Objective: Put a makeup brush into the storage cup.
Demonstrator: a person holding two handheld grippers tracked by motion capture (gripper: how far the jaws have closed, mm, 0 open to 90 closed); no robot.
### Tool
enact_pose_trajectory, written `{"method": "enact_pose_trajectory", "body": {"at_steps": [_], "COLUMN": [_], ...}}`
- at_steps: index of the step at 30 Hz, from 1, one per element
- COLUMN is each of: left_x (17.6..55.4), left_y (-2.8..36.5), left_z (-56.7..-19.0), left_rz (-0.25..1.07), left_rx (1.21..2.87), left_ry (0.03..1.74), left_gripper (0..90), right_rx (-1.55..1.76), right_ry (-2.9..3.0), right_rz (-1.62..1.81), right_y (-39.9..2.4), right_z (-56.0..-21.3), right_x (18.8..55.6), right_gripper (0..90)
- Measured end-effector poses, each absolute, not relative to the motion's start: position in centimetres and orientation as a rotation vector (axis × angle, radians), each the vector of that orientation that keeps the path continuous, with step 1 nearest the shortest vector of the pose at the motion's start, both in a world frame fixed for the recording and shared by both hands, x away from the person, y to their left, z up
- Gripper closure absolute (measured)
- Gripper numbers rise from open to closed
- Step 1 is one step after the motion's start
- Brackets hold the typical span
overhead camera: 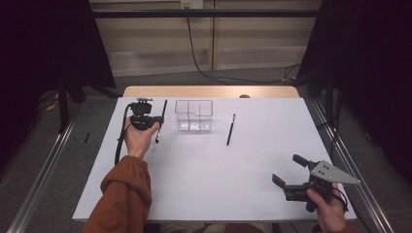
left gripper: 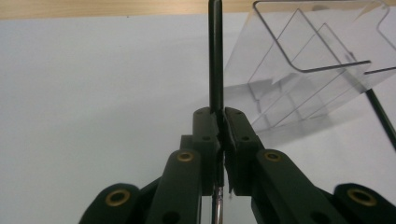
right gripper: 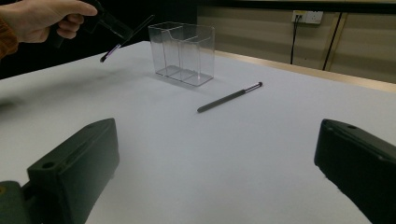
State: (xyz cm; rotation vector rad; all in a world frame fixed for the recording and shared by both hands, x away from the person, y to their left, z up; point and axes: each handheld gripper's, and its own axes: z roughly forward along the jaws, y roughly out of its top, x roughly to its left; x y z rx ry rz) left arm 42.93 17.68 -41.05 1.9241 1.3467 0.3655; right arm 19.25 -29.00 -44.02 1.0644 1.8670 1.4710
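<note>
Counting two pens (overhead camera: 230, 129), one clear organizer (overhead camera: 194, 115), two grippers (overhead camera: 286, 177).

We count two dark pens (overhead camera: 162, 118) (overhead camera: 231, 129), one clear divided container (overhead camera: 194, 116), two grippers (overhead camera: 144, 116) (overhead camera: 289, 170), two hands (overhead camera: 139, 138) (overhead camera: 330, 206), all at one white counter (overhead camera: 214, 170)

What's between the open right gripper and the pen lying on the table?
Bare white table: the right gripper view shows nothing between the right gripper and the pen.
</note>
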Motion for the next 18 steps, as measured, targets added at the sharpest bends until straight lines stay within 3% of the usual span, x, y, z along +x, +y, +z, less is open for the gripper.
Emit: {"method": "enact_pose_trajectory", "body": {"at_steps": [18], "left_x": [41.0], "left_y": [18.1], "left_z": [-39.7], "left_rz": [0.395], "left_rx": [1.817], "left_ry": [1.187], "left_gripper": [84.1], "right_rx": [1.067], "right_ry": [1.867], "right_rz": [1.467], "right_y": [-29.0], "right_z": [-44.0], "right_x": [19.3], "right_gripper": [0.0]}}
